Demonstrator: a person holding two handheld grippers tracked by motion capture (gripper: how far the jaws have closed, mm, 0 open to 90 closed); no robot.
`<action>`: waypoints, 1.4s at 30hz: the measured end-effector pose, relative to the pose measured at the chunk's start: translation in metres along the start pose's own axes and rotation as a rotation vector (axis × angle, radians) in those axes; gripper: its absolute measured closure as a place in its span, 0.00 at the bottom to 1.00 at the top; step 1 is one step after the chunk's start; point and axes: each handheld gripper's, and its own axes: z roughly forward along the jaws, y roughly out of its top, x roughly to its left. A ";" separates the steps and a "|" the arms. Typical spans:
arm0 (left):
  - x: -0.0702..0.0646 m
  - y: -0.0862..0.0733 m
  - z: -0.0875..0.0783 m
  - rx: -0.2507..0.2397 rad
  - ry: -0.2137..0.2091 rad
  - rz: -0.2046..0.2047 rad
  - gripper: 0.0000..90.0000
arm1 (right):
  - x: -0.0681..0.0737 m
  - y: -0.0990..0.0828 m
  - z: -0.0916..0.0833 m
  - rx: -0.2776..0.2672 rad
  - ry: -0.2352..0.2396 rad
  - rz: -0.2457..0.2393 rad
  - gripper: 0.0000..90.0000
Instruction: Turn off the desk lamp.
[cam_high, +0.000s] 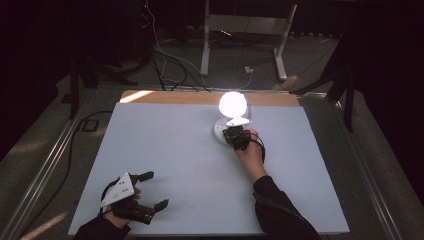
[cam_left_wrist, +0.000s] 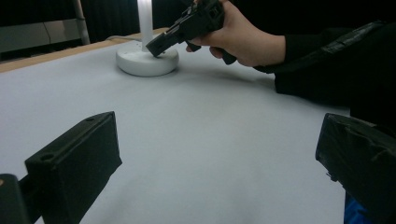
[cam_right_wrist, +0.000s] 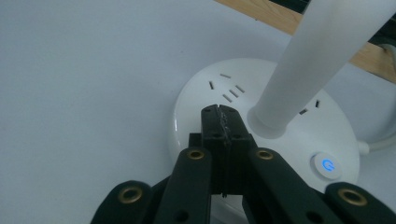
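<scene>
The lit white desk lamp's round plastic base (cam_right_wrist: 219, 98) stands at the grey worktop's (cam_high: 165, 145) far edge. The right tool (cam_right_wrist: 219, 112), jaws pressed together and empty, touches that base, likely tapping its controls. The left tool (cam_high: 152, 190) rests wide open, well away from the base.

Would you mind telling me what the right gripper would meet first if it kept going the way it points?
The right gripper, jaws shut, points down at the white lamp base. It would likely meet the base's top first, beside the stem; contact already looks close.

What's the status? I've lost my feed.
Right gripper shut, fingers on round white lamp base. Left gripper open, idle. Lamp lit; nothing in the way.
</scene>
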 end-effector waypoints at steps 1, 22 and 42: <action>0.000 0.000 0.000 -0.001 0.001 -0.001 0.01 | 0.000 0.000 -0.001 -0.004 0.006 0.005 1.00; 0.000 0.000 0.000 0.002 0.003 0.000 0.01 | -0.004 0.018 -0.020 -0.042 0.010 -0.001 1.00; 0.000 0.000 0.000 -0.002 0.000 -0.004 0.01 | 0.000 0.001 -0.001 0.003 0.012 0.004 1.00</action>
